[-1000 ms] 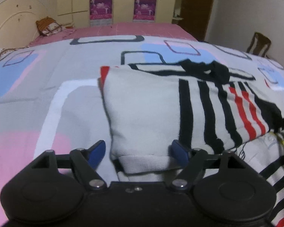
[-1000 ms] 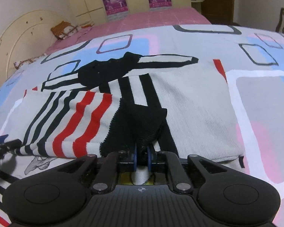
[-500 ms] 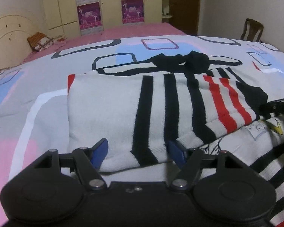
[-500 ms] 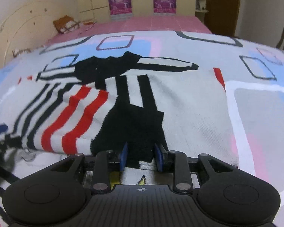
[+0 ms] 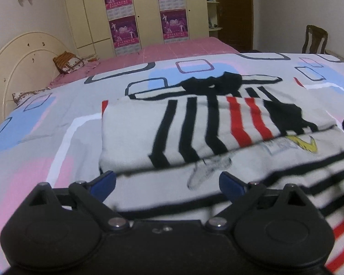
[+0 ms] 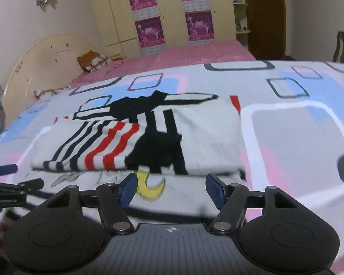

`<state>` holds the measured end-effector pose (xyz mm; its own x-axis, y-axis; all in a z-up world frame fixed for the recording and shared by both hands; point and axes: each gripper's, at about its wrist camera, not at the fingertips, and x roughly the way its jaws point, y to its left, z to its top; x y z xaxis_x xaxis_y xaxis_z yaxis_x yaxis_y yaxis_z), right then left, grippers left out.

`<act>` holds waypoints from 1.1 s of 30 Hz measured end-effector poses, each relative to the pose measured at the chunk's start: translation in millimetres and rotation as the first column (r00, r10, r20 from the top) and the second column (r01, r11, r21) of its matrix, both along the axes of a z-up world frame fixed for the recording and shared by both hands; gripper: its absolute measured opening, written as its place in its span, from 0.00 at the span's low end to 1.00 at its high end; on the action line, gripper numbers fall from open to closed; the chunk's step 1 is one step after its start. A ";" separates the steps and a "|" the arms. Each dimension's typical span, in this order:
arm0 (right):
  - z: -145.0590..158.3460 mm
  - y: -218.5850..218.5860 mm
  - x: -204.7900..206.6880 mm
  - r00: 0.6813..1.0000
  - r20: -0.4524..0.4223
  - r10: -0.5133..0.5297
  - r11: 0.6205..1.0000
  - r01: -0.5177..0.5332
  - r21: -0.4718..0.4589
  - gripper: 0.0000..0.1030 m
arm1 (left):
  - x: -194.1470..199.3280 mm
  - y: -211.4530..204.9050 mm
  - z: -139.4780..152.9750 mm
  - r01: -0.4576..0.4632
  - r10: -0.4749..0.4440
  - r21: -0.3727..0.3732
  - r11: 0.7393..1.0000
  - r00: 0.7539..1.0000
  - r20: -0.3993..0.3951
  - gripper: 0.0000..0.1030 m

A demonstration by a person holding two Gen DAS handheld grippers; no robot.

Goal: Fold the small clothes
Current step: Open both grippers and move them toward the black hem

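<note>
We see the folded striped sweater (image 5: 195,133) lying on the bed (image 5: 45,137). Our left hand-held gripper (image 5: 167,183) and right hand-held gripper (image 6: 170,186) have just been opening. Both now stand released, gripping nothing.

Patterned bedspread (image 5: 45,119); headboard (image 5: 16,52); chair (image 5: 315,39)

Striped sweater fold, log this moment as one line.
striped sweater: folded over on bed | left gripper: open, just released | right gripper: open, just released
</note>
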<state>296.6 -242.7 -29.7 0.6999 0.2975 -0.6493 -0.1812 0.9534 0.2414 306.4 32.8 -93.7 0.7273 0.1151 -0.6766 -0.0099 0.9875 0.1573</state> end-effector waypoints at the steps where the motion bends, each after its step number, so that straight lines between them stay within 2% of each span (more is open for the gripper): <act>1: 1.5 -6.2 -9.8 1.000 0.003 -0.002 1.000 0.002 0.007 0.64 | -8.7 -1.5 0.2 -0.006 0.006 0.002 1.000 1.000 -0.001 0.94; 6: 2.2 -30.2 -59.8 1.000 0.000 0.021 1.000 -0.021 0.011 0.64 | -55.8 3.5 -2.5 -0.044 0.044 0.004 0.999 0.999 -0.018 0.90; 14: -15.2 -62.5 -133.1 0.997 -0.068 0.021 0.998 -0.017 0.059 0.63 | -136.5 24.5 -13.0 -0.147 0.146 -0.003 0.989 0.987 -0.065 0.86; 21: -28.2 -68.4 -170.9 0.989 -0.141 0.049 0.990 -0.029 0.135 0.64 | -178.0 21.9 -17.1 -0.175 0.173 -0.027 0.984 0.982 -0.079 0.85; 29: -42.9 -73.1 -184.3 0.978 -0.205 0.046 0.971 0.005 0.241 0.64 | -197.8 37.8 -24.8 -0.195 0.179 -0.143 0.970 0.977 -0.119 0.80; 31: -47.4 -79.9 -184.8 0.973 -0.230 0.038 0.952 0.035 0.305 0.64 | -200.0 41.3 -25.5 -0.194 0.174 -0.170 0.966 0.977 -0.125 0.77; 33: -51.4 -88.2 -185.5 0.966 -0.257 0.026 0.926 0.074 0.371 0.64 | -202.6 46.0 -24.7 -0.191 0.164 -0.231 0.954 0.977 -0.134 0.73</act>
<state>111.1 -330.9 -81.0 0.5378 0.5383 -0.6489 -0.0449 0.7869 0.6155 103.8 78.8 -118.4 0.6282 0.0584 -0.7758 -0.1846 0.9799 -0.0757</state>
